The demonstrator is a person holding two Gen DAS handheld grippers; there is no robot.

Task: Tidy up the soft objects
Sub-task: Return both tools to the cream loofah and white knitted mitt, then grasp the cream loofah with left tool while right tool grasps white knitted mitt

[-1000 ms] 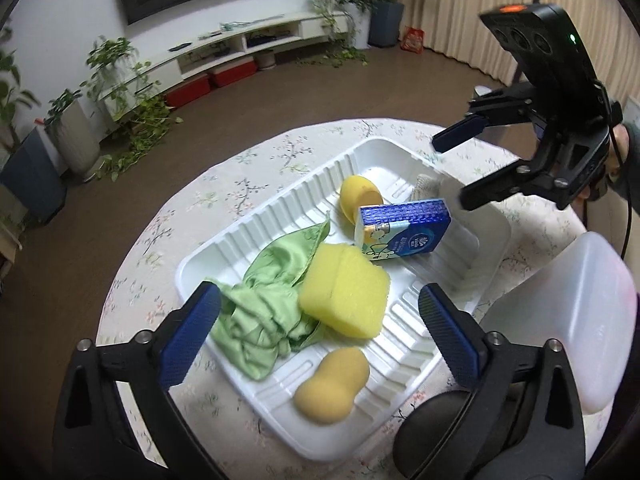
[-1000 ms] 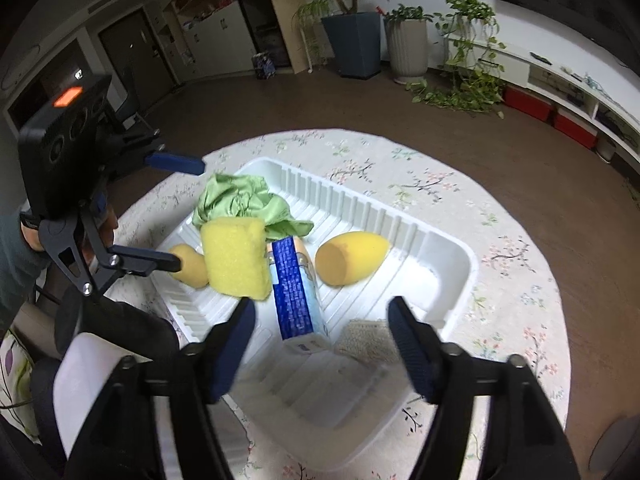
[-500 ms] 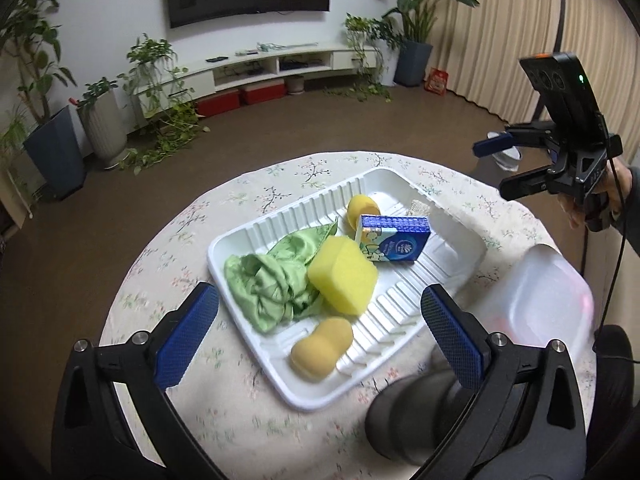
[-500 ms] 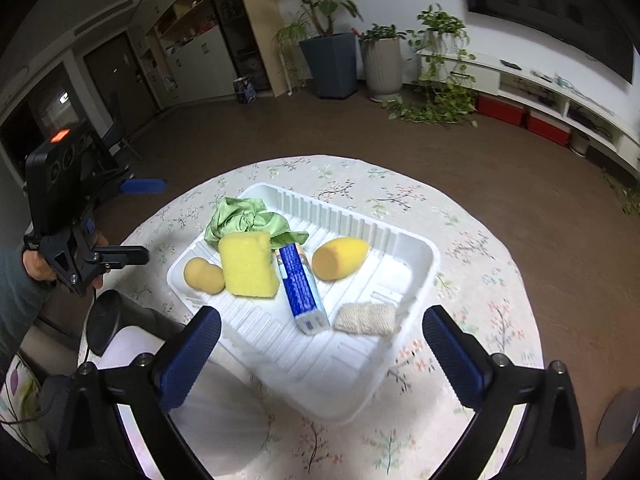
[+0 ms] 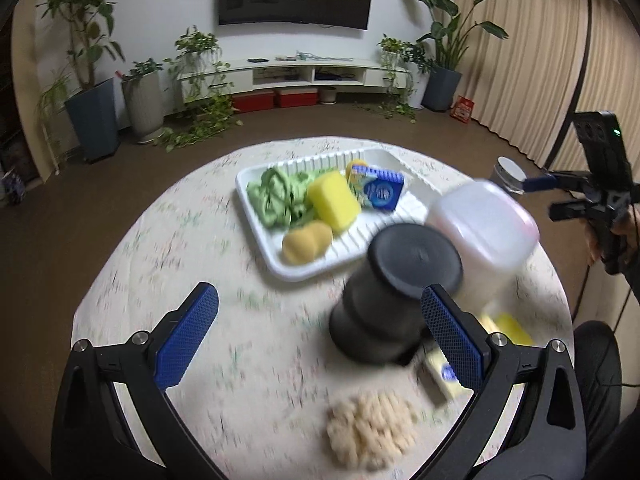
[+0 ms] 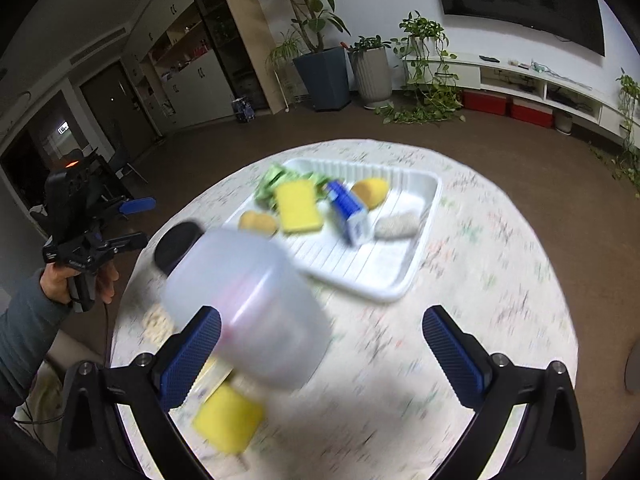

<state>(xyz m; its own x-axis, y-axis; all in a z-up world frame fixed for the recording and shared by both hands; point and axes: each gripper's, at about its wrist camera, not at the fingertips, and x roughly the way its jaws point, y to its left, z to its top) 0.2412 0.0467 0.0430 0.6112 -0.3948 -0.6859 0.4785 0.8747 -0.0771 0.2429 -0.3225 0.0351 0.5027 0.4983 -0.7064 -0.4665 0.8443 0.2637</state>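
1. Fingers (image 5: 448, 338) of the left gripper (image 5: 316, 340) are spread wide and hold nothing; those of the right gripper (image 6: 320, 354) are equally wide and empty, its blue pads (image 6: 192, 356) near a cloudy plastic container.
2. Round desk (image 5: 168, 280) with a flowered cloth carries everything, though both views are blurred.
3. White ribbed tray (image 5: 256, 220) sits toward the far side of the desk.
4. Cloudy plastic container (image 6: 248, 308) stands on the near edge, just beside the tray, next to a black cylinder (image 5: 396, 296).
5. Green cloth (image 5: 276, 196) lies crumpled at one end of the tray.
6. Yellow sponge (image 5: 334, 202) rests against the cloth.
7. Blue tissue pack (image 5: 380, 190) lies beside the sponge.
8. Orange peanut-shaped sponge (image 5: 306, 242) sits at the tray's near rim, and a rounded yellow sponge (image 6: 370, 192) near the far wall.
9. Beige scrubber (image 6: 396, 226) lies in the tray beside the pack.
10. Outside the tray, a knitted beige pad (image 5: 370, 430) and another yellow sponge (image 6: 228, 418) lie on the desk.
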